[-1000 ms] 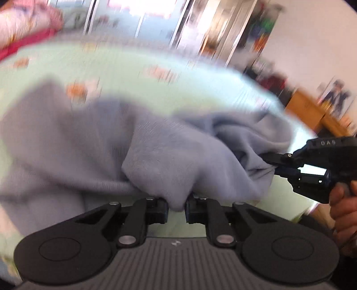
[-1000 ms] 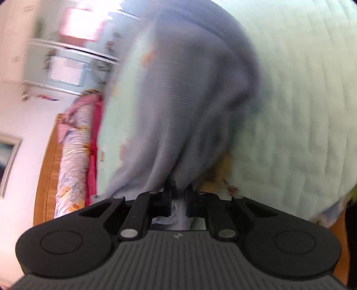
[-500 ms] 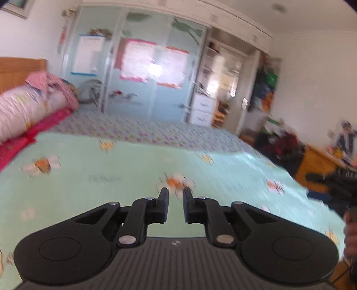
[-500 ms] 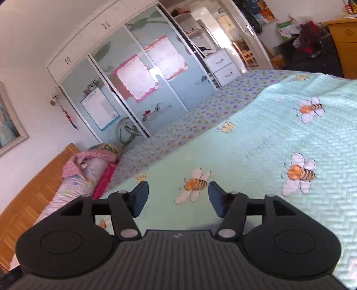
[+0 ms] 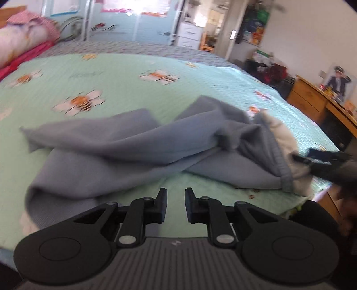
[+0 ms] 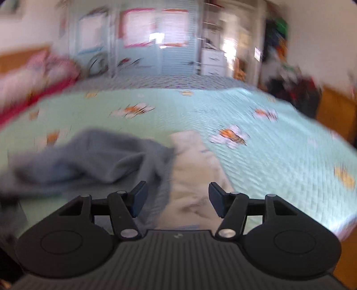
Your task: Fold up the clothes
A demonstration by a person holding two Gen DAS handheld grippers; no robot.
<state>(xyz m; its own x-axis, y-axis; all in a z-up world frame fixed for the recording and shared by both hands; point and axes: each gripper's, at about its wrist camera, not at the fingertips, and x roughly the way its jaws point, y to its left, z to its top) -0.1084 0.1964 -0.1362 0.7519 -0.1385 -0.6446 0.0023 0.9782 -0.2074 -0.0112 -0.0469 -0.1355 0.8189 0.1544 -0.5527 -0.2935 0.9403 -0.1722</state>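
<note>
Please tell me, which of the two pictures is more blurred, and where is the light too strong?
Right wrist view: blurred nearly all over, the grey garment and the bee-print bedspread smeared, only the right tongs sharp; glare on the wardrobe doors. Left wrist view: milder blur, garment folds readable, the left tongs crisp; the doorway is washed out, and the fisheye bends the bed edge.

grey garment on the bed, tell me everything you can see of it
The grey garment looks like soft fleece trousers, blue-grey outside with a pale cream lining showing at the open end on the right. It lies crumpled and loosely twisted on the green bee-print bedspread, unfolded, one flat end reaching left. The left gripper hangs just short of it, jaws apart and empty. The right gripper is open over the cream part; contact is unclear.
</note>
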